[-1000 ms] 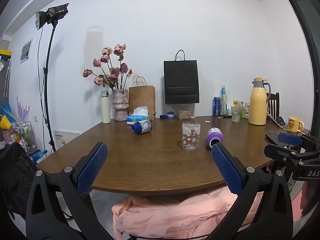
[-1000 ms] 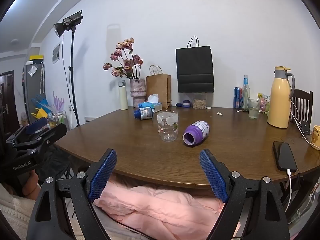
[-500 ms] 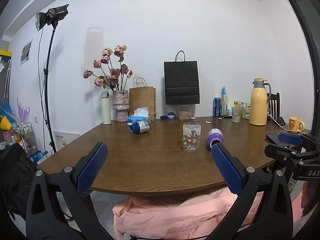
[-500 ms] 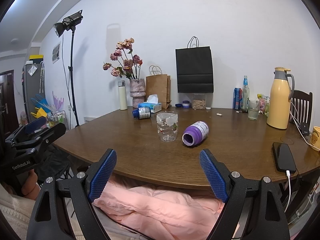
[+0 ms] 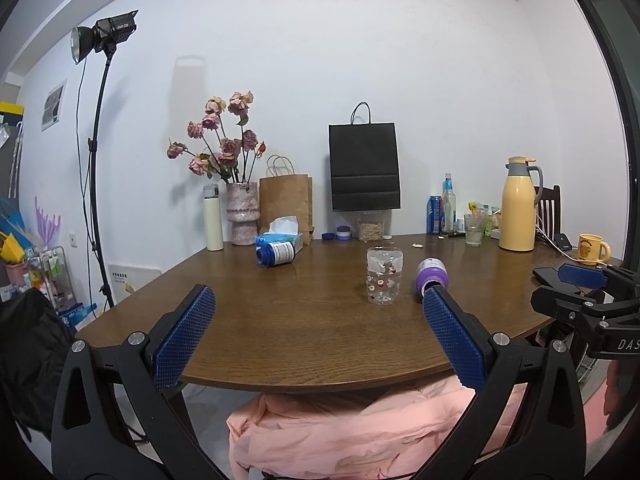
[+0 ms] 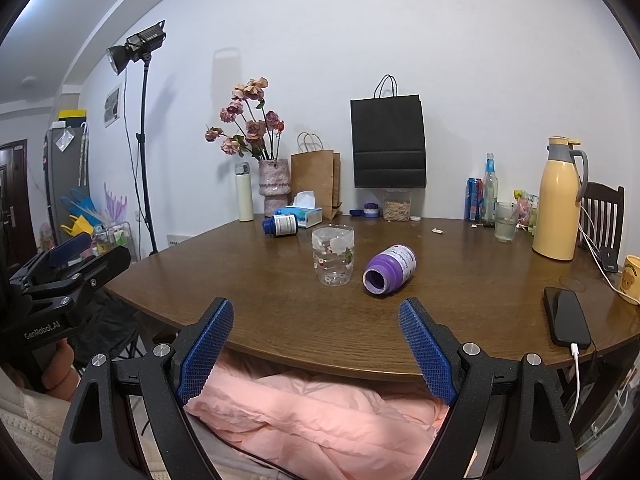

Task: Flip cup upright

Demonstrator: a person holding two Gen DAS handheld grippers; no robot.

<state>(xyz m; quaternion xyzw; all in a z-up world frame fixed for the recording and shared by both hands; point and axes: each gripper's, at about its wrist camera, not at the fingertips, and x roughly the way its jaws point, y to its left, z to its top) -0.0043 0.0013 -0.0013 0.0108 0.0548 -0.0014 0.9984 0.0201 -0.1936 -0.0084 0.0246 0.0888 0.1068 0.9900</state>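
A clear plastic cup [image 5: 384, 276] with small printed figures stands on the brown wooden table [image 5: 280, 328], also in the right wrist view [image 6: 333, 255]. A purple cup [image 5: 431, 275] lies on its side just right of it, its open mouth facing me [image 6: 389, 269]. A blue bottle [image 5: 276, 254] lies on its side further back left. My left gripper [image 5: 316, 334] is open and empty, short of the table's front edge. My right gripper [image 6: 316, 346] is open and empty, also at the front edge.
At the back stand a vase of flowers [image 5: 240, 216], paper bags [image 5: 364, 168], a tissue box [image 5: 282, 234], a yellow jug [image 5: 518, 204] and bottles. A phone [image 6: 566, 320] on a cable lies at right. Pink fabric [image 6: 320, 412] lies under the table edge.
Both views have drawn back slightly from the table. The blue bottle has rolled a little to the left. Both grippers stay open.
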